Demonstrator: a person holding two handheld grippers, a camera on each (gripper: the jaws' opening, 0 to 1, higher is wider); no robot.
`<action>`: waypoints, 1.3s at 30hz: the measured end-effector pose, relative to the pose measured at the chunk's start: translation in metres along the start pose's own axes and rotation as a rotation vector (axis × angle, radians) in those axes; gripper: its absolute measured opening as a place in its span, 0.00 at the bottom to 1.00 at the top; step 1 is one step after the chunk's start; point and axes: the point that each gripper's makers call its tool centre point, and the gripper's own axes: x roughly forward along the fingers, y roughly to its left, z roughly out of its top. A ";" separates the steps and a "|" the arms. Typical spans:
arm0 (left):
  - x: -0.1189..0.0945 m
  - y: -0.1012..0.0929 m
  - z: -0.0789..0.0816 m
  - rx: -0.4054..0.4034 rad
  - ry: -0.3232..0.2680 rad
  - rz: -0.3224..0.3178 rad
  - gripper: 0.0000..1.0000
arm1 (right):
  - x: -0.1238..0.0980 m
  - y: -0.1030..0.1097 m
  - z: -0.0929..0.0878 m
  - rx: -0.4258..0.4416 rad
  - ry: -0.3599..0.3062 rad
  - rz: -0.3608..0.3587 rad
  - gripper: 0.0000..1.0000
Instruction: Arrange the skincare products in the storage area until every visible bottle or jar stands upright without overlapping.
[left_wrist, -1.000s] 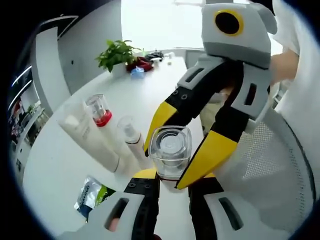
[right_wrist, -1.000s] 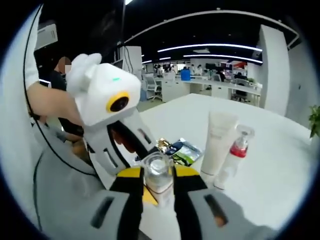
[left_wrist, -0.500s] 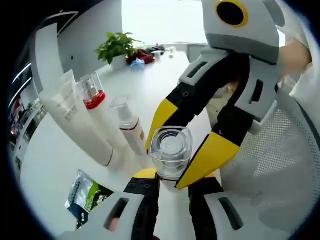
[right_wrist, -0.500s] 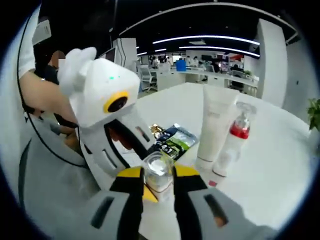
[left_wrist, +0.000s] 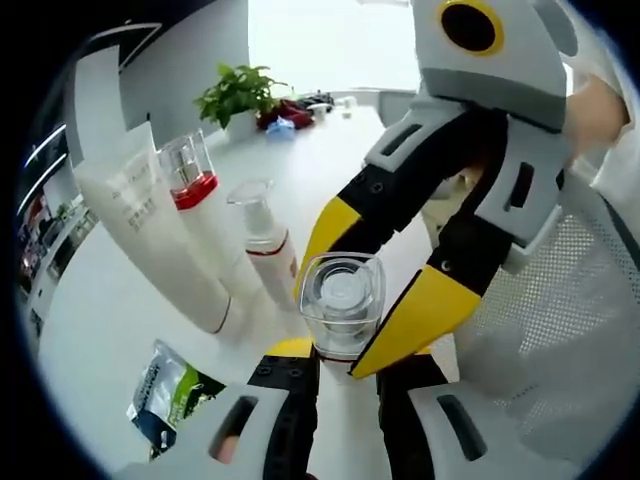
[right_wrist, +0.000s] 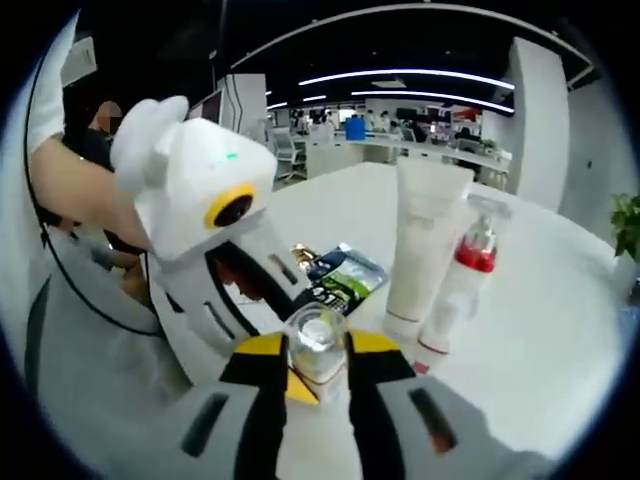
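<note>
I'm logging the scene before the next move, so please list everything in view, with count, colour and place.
Clear-capped bottle: one, transparent cap, between both grippers' jaws.
White tube: one, white, upright on the table, cap down.
Red-collared pump bottle: one, white with clear cap, beside the tube.
Small pump bottle: one, white with a red band, next to it.
Sachets: a few, dark and green, flat on the table.
Potted plant: one, green, far end of the table.
Table: one, white.
Left gripper: one, white, black and yellow.
Right gripper: one, same colours.
</note>
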 end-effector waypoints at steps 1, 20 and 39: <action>0.000 0.001 0.000 0.001 0.000 0.000 0.18 | -0.001 -0.001 0.001 0.009 -0.008 -0.002 0.23; 0.013 0.026 0.011 0.005 -0.016 0.005 0.18 | -0.035 -0.035 -0.028 0.089 0.058 -0.112 0.54; 0.026 0.055 0.023 0.000 -0.031 0.023 0.18 | -0.048 -0.048 -0.037 0.066 0.120 -0.148 0.72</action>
